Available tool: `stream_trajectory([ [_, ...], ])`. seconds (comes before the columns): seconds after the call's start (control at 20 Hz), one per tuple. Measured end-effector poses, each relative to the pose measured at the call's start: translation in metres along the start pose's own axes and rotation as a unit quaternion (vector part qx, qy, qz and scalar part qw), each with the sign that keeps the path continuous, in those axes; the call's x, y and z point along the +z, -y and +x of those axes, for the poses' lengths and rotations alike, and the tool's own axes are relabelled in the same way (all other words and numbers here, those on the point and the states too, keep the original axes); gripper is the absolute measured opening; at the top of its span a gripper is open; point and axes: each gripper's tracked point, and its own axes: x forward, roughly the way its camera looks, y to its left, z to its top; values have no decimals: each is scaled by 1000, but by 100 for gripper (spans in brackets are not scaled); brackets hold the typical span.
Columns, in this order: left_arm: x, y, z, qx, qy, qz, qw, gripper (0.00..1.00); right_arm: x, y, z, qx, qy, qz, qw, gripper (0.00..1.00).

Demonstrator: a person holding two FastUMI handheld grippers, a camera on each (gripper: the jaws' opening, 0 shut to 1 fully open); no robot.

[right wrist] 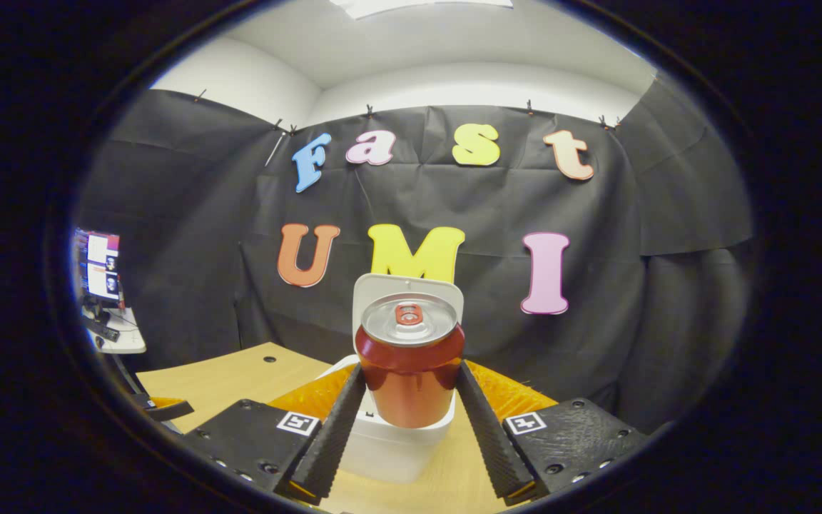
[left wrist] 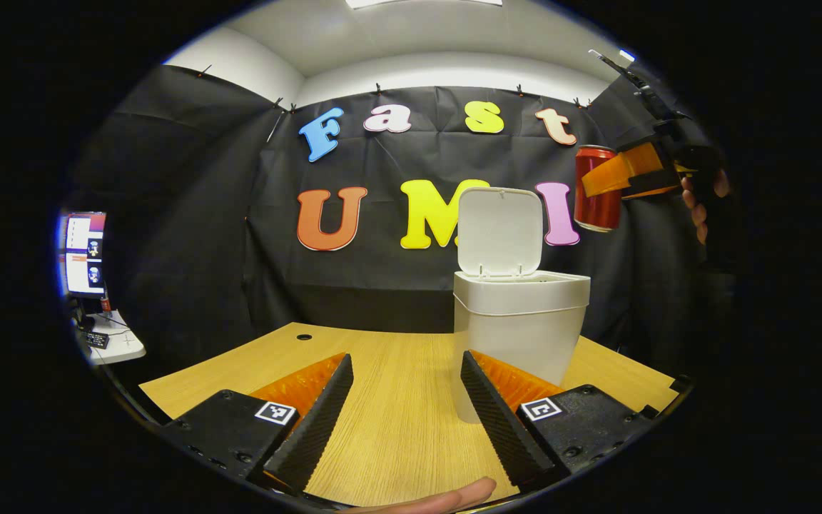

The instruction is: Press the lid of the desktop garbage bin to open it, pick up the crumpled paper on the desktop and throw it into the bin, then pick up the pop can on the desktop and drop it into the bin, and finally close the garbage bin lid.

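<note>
My right gripper (right wrist: pixel 409 400) clamps both fingers on the red pop can (right wrist: pixel 409 371), held upright above the open bin (left wrist: pixel 519 321) near the desk's (left wrist: pixel 397 421) far edge, ready to drop. My left gripper (left wrist: pixel 404 407) waits spread and empty, clear of the lid (left wrist: pixel 500 232).

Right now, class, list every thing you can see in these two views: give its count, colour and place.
garbage bin: one, white, on the desk, beyond the left hand-held gripper.
lid: one, white, standing open.
pop can: one, red, silver top, held upright in the air near the bin.
desk: one, light wood.
monitor: one, lit, far left on a side table.
left hand-held gripper: open, low over the desk.
right hand-held gripper: shut on the pop can.
hand: holding the right hand-held gripper.
</note>
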Motion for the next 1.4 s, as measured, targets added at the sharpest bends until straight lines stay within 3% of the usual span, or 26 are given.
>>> stream_trajectory([
  [0.25, 1, -8, 1, -2, -3, -19, 1000, 98, 7, -8, 59, -12, -34, -21, 999, 80],
  [0.6, -8, -11, 6, 2, -19, -11, 1000, 98, -40, -56, 133, 5, -139, 17, 990, 80],
  [0.7, -9, -12, 6, 4, -23, -12, 1000, 98, -47, -56, 150, -13, -152, 10, 988, 80],
  [0.85, -10, -15, 5, 9, -23, -10, 1000, 94, -56, -55, 164, -35, -162, 2, 986, 80],
  [0.9, -11, -17, 5, 14, -25, -7, 1000, 98, -60, -51, 166, -41, -164, 8, 985, 80],
  [1.15, -10, -15, 5, 15, -25, -2, 1000, 98, -68, -40, 168, -59, -178, 18, 982, 80],
  [1.2, -10, -16, 5, 15, -24, 1, 1000, 94, -67, -34, 166, -69, -174, 20, 982, 81],
  [1.3, -10, -14, 5, 16, -25, 5, 1000, 98, -58, -30, 164, -75, -163, 28, 983, 81],
  [1.4, -10, -15, 3, 20, -24, 10, 999, 98, -49, -23, 160, -85, -150, 35, 984, 90],
])
